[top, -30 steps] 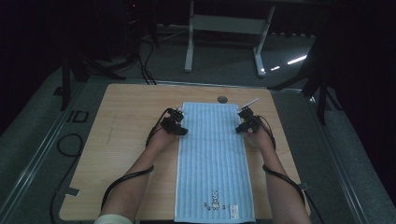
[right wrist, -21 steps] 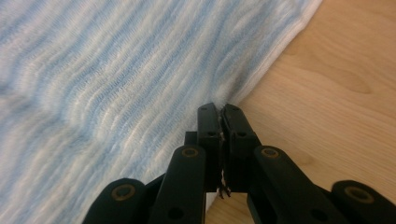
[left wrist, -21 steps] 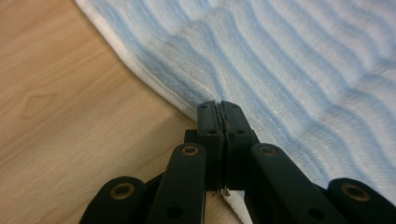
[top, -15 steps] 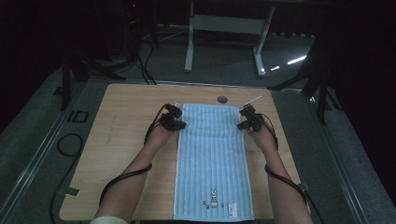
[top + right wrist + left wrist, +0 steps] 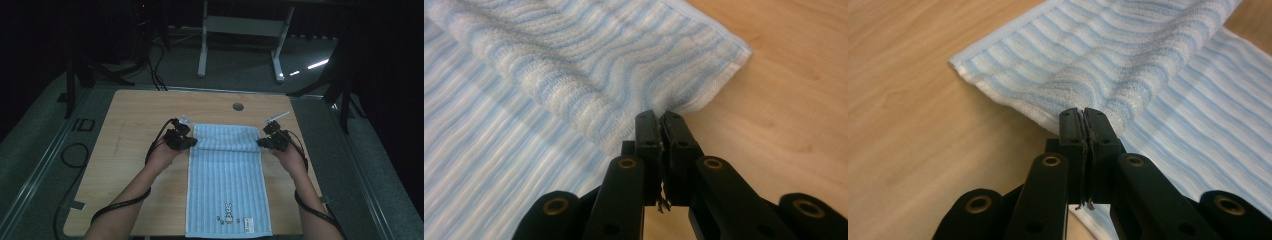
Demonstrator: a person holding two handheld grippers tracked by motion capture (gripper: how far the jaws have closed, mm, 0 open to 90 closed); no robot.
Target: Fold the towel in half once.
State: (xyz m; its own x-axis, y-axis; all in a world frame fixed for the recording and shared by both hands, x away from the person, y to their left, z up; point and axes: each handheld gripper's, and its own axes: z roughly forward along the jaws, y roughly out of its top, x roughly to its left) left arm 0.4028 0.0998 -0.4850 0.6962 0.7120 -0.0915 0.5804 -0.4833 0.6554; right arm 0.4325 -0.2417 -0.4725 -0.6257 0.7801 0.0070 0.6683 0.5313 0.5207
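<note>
On the left side of the light brown wooden desk (image 5: pixel 125 150), the person's left hand (image 5: pixel 162 155) holds the left hand-held gripper (image 5: pixel 187 142). Its 2 black jaws are pressed tight together on the left edge of the long, light blue striped cloth towel (image 5: pixel 227 185). In the left gripper view, the left hand-held gripper (image 5: pixel 1082 114) pinches the folded-over end of the towel (image 5: pixel 1128 55), and that end sits a little above the flat part.

The towel lies flat down the middle of the desk. Its far end is folded back over itself. Its near end has a small bunny picture (image 5: pixel 228 215) and reaches the near edge of the desk.

On the right, the right hand-held gripper (image 5: pixel 261 143) is clenched on the right edge of the same fold. In the right gripper view, the right hand-held gripper (image 5: pixel 659 116) bites the towel (image 5: pixel 589 60) near its corner.

A small round dark hole (image 5: pixel 238 106) sits in the desk beyond the towel.
</note>
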